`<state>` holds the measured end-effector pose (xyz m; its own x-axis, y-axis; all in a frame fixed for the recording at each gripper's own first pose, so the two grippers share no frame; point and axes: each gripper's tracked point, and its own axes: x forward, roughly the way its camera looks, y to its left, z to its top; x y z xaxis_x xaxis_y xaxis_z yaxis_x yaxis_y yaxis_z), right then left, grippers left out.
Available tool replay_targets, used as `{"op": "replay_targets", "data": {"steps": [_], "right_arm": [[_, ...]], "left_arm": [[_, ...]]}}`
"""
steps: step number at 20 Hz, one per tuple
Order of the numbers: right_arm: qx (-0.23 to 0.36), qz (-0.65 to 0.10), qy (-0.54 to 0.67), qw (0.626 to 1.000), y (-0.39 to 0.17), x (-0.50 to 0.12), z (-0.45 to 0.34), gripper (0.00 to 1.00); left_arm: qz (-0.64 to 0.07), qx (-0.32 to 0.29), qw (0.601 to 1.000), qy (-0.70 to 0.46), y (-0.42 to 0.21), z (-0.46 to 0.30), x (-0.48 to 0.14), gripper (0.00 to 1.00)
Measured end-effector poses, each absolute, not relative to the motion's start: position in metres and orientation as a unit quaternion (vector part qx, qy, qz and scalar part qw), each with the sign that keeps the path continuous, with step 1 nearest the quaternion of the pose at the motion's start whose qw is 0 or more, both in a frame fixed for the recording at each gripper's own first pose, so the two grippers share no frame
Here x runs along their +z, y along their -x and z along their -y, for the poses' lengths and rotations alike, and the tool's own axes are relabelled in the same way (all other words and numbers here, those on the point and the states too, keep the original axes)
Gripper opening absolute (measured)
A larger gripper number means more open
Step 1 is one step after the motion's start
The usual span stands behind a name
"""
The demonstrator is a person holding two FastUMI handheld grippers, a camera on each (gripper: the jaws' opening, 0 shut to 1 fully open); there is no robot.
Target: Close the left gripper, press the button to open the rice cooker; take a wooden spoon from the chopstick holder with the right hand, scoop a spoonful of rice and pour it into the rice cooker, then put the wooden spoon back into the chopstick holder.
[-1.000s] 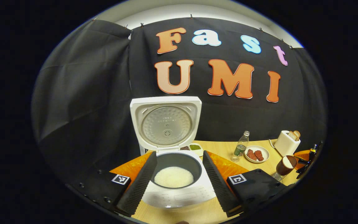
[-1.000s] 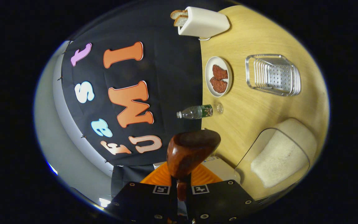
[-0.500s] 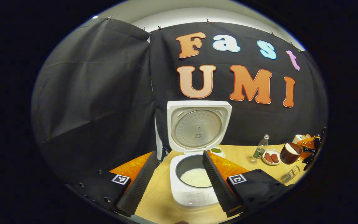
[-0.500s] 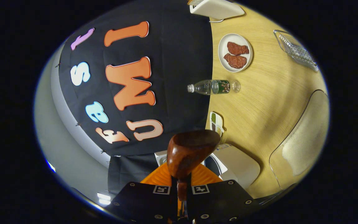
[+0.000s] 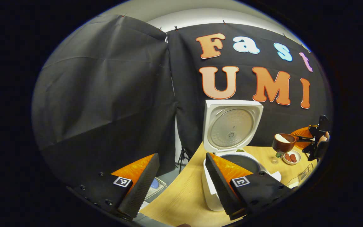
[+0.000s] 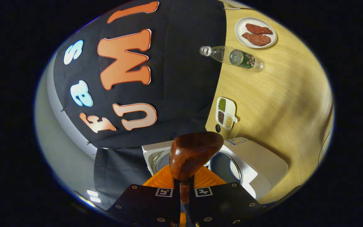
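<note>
Your right gripper point(image 6: 181, 189) squeezes the wooden spoon point(image 6: 191, 154) full of rice level beside the rice cooker point(image 5: 232, 157), ready to tip in, while your left gripper point(image 5: 181, 186) waits wide apart, holding nothing.

No legible text is found. Square black-and-white coded tags are carried on the left gripper point(image 5: 181, 186) and the right gripper point(image 6: 184, 192), without letters. A label is borne on the bottle point(image 6: 232, 57) and a sticker on the rice cooker point(image 6: 257, 160), both too small to be read.
</note>
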<state>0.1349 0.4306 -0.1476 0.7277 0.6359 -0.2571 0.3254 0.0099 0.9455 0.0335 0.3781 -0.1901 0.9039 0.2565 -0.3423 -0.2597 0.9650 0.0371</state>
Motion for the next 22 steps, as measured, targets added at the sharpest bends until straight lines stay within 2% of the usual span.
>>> {"op": "replay_targets", "data": {"steps": [7,12,15,22], "right_arm": [[0.125,-0.362,-0.545,0.746,-0.166,-0.159,-0.482,0.11],[0.137,-0.343,-0.406,0.836,-0.18,-0.156,-0.489,0.11],[0.146,-0.328,-0.344,0.868,-0.181,-0.148,-0.494,0.11],[0.159,-0.31,-0.247,0.904,-0.175,-0.146,-0.507,0.11]], "left_arm": [[-0.198,0.148,0.968,0.031,-0.025,-0.419,-0.212,1.0],[-0.214,0.147,0.965,0.04,-0.025,-0.434,-0.224,1.0],[-0.222,0.143,0.963,0.055,-0.027,-0.438,-0.231,0.99],[-0.226,0.138,0.963,0.053,-0.03,-0.443,-0.232,1.0]]}}
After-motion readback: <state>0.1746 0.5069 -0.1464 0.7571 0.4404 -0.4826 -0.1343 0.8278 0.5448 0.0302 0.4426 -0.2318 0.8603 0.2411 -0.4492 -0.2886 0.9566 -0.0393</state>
